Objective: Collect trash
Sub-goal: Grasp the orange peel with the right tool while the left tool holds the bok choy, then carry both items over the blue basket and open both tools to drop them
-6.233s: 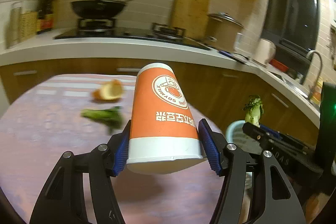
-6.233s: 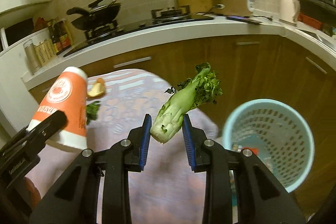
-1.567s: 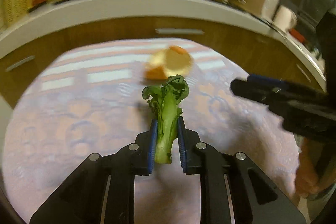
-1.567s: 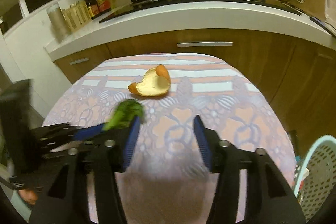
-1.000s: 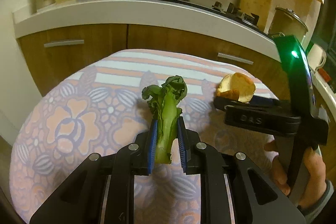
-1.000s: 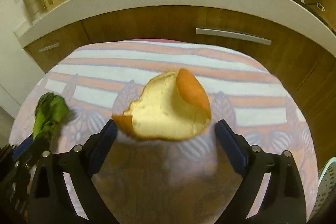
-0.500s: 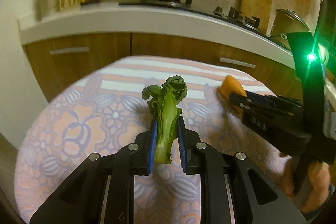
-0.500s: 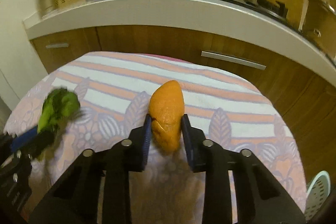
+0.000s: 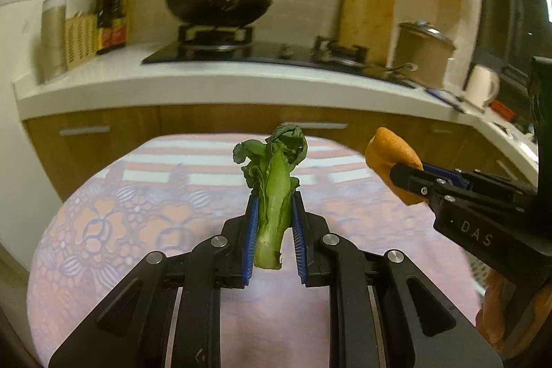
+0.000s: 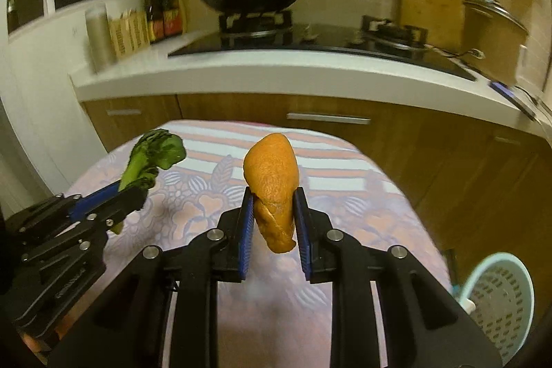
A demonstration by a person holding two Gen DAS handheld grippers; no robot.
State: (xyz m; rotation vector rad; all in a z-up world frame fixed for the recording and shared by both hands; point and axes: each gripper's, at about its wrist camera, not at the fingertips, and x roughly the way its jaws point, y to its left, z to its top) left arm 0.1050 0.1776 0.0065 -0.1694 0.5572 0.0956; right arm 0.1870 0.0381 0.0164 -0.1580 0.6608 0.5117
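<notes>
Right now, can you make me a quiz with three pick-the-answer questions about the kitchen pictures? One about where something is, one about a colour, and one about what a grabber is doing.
1. Where is the bin?
A. On the counter
B. Low down, past the table's right edge
C. On the stove

2. What colour is the peel that the right gripper holds?
A. Orange
B. Blue
C. White

3. What is the left gripper doing?
A. Standing open and empty
B. Holding a cup
C. Shut on the vegetable stalk

Answers:
1. B, the pale basket bin shows low at the right of the right wrist view, beyond the flowered table.
2. A, the peel between the blue pads is orange.
3. C, both blue pads press the green stalk's sides, lifted off the table.
</notes>
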